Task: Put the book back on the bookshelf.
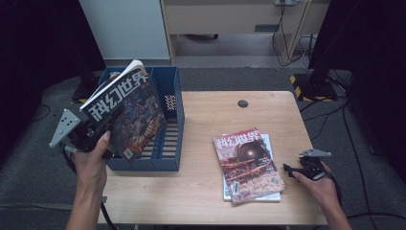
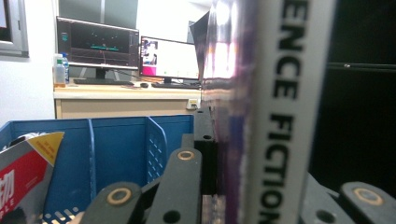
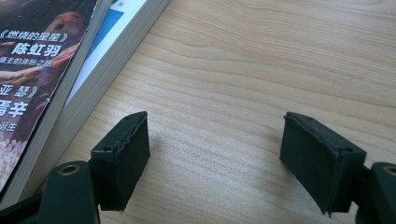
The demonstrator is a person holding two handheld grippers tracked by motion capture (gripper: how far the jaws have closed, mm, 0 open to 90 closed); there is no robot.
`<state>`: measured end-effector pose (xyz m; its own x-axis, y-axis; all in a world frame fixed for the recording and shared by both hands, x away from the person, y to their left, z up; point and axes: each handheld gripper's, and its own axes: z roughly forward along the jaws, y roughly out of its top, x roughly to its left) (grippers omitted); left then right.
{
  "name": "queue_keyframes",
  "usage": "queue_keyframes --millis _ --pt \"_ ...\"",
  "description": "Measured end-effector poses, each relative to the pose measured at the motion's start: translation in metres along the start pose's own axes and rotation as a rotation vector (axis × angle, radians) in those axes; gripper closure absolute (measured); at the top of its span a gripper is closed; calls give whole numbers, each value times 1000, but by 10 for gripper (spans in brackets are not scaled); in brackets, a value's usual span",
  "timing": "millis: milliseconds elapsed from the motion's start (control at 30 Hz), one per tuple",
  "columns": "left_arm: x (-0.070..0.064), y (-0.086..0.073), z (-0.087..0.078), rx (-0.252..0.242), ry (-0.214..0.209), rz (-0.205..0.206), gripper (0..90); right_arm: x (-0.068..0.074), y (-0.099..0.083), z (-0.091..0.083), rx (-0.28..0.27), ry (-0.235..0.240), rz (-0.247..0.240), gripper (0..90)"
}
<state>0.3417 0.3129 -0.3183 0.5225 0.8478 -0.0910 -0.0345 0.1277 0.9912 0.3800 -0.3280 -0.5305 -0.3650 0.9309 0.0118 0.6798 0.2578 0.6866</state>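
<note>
The desk [image 1: 201, 187] is viewed from high at its near side; close gripper views share the blue rack [image 2: 116, 144] and magazine stack [image 3: 42, 84]

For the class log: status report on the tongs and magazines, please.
Left tongs shut on held magazine, above blue rack. Right tongs open, beside stacked magazines. Nothing blocking.

Four magazines are showing in all: one [image 1: 128, 111] is hanging tilted in the air at nine o'clock, two are lying stacked, one [image 1: 247, 161] on the other [image 1: 269, 194], at four o'clock on the one wooden surface [image 1: 201, 182], and one [image 2: 25, 161] is sitting in the single blue bin [image 1: 170, 125]. Two claws are showing, one [image 1: 91, 136] at nine o'clock and one [image 1: 293, 168] at four, and two monitors are glowing on a far desk.
</note>
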Motion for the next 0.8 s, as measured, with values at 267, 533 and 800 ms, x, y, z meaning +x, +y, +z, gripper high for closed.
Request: queue_keyframes --millis 267,533,800 --pt "4 1 -2 2 17 -1 825 0 0 0 -2 -1 2 240" --pt "9 0 -4 7 35 0 825 0 0 0 -2 -1 2 240" --pt "12 2 -7 5 53 3 825 0 0 0 -2 -1 2 240"
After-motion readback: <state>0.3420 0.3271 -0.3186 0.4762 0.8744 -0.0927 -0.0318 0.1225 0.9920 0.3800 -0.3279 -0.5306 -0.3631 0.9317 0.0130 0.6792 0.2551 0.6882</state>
